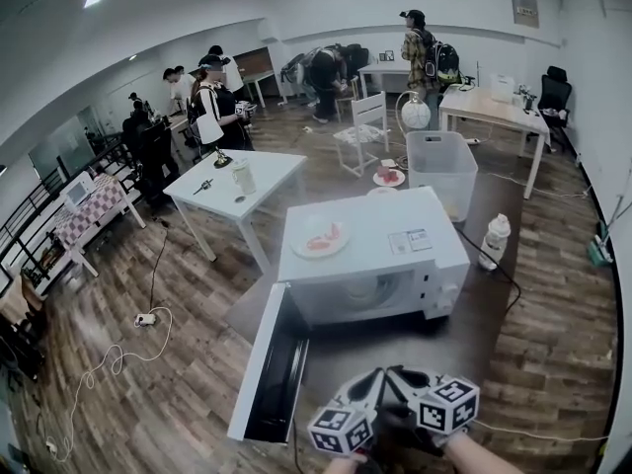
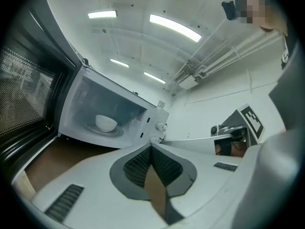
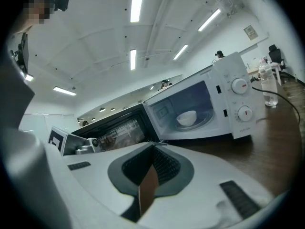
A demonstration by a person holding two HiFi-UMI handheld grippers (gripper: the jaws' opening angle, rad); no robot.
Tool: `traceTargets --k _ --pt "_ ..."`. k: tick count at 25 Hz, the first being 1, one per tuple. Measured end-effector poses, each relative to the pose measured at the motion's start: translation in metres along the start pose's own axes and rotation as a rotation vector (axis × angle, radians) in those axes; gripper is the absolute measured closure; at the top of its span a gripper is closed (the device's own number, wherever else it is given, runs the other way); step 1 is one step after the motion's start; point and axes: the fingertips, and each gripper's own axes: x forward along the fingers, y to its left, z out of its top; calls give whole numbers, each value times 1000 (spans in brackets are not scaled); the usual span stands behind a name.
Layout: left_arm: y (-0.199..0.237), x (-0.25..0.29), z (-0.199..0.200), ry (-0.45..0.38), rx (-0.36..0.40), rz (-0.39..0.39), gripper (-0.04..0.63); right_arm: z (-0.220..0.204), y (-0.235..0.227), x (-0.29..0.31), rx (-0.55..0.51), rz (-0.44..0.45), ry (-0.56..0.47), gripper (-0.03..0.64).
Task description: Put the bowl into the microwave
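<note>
A white bowl (image 2: pixel 106 123) stands upright on the turntable inside the open white microwave (image 1: pixel 375 255); the right gripper view shows the bowl (image 3: pixel 187 117) there too. The microwave door (image 1: pixel 272 363) hangs wide open to the left. My left gripper (image 1: pixel 360 393) and right gripper (image 1: pixel 415 383) sit close together at the near table edge, in front of the oven's mouth and apart from it. In its own view, my left gripper (image 2: pixel 151 148) is shut and holds nothing. My right gripper (image 3: pixel 154 144) is likewise shut with nothing between its pads.
A plate (image 1: pixel 321 238) with pink food lies on top of the microwave. A plastic bottle (image 1: pixel 494 240) stands on the dark table to the right, a cable beside it. A clear bin (image 1: pixel 441 166), a white table (image 1: pixel 237 181) and several people are farther back.
</note>
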Motion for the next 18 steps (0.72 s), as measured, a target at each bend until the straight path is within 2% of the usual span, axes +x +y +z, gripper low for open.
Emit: traceTargets --k 18 --pt "-21 -26 1 -21 5 -14 594 -9 30 -24 -15 30 -7 617"
